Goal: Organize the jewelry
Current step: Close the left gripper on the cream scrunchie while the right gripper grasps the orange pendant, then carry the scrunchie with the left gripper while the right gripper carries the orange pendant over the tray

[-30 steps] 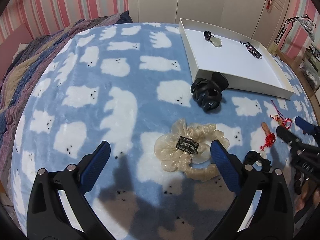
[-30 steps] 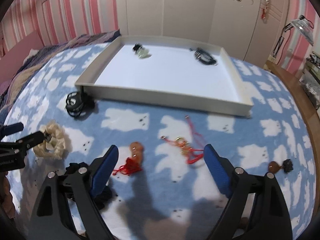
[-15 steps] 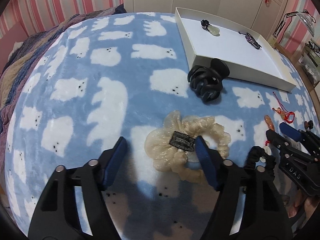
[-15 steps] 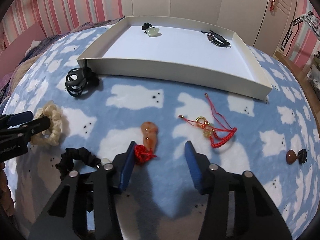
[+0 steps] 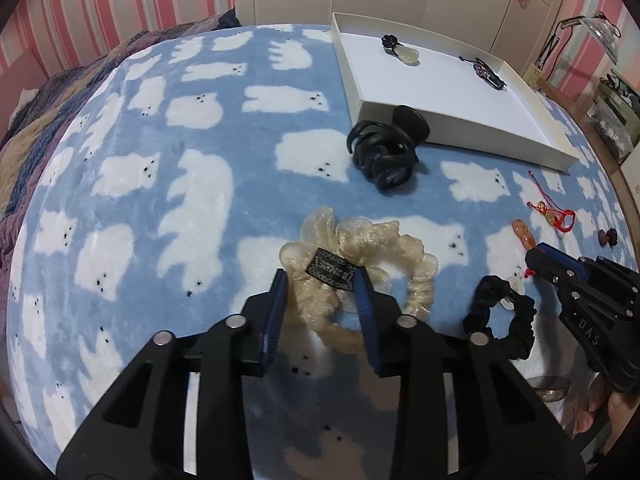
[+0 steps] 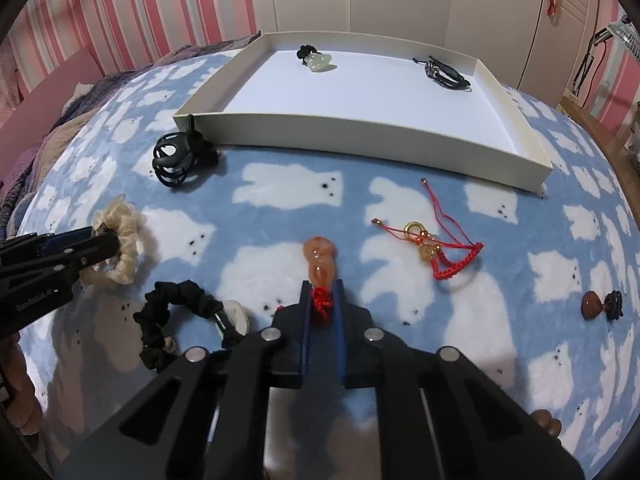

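Closing both jaws, you have the left gripper (image 5: 320,292) around the cream scrunchie (image 5: 360,264) and the right gripper (image 6: 322,300) nearly shut on the orange pendant (image 6: 320,258)'s red knot, with only two pieces in the white tray (image 6: 360,150) and several on the blanket (image 6: 288,188).

I see my left black plastic gripper (image 5: 320,292) and right black plastic gripper (image 6: 323,300): blue finger pads, silver round screws, white lettering.
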Available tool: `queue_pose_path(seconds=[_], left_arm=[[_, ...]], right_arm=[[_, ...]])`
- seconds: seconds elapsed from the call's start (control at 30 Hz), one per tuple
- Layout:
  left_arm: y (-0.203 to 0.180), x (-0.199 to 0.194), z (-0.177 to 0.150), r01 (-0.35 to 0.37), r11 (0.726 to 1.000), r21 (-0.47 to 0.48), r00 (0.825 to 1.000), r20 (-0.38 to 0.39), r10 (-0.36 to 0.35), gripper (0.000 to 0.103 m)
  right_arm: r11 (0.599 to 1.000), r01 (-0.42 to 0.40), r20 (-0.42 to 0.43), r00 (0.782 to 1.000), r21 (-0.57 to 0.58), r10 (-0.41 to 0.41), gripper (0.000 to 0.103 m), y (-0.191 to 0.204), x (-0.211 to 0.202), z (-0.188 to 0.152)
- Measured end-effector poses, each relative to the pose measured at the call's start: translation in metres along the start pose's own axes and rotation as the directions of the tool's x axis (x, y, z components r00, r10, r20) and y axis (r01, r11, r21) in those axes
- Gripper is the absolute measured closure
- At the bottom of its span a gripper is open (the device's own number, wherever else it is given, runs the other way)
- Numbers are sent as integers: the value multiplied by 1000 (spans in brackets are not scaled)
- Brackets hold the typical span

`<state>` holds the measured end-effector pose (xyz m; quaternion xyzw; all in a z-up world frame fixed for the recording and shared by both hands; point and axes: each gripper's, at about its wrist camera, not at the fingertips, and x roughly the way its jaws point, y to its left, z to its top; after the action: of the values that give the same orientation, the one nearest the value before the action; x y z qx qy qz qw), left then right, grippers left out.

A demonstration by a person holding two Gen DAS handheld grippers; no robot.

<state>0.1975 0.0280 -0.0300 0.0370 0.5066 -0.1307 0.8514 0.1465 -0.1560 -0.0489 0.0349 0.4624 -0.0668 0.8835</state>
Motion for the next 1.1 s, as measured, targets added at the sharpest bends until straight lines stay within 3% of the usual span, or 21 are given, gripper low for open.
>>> queue_pose_path(seconds=[0.23,0.57,0.83,1.1], left_arm=[[-3,-6,2,-39,999,-10,999,16,39,81],[-10,-44,30,-34,999,-31,994,102,37,82],[-38,-56,96,27,1000,-4,989,145,-26,81],[-56,-5,169,49,999,-8,994,95,-48,81]], right_arm=[[1000,-11,41,999,-15,12,95,-6,-9,9],[999,-39,128,991,-26,42,95,-23,-35,46],[999,-22,198,980,-27,27,95,-50,-51,102],[1000,-25,187,982,-11,27,95,-76,-13,164]])
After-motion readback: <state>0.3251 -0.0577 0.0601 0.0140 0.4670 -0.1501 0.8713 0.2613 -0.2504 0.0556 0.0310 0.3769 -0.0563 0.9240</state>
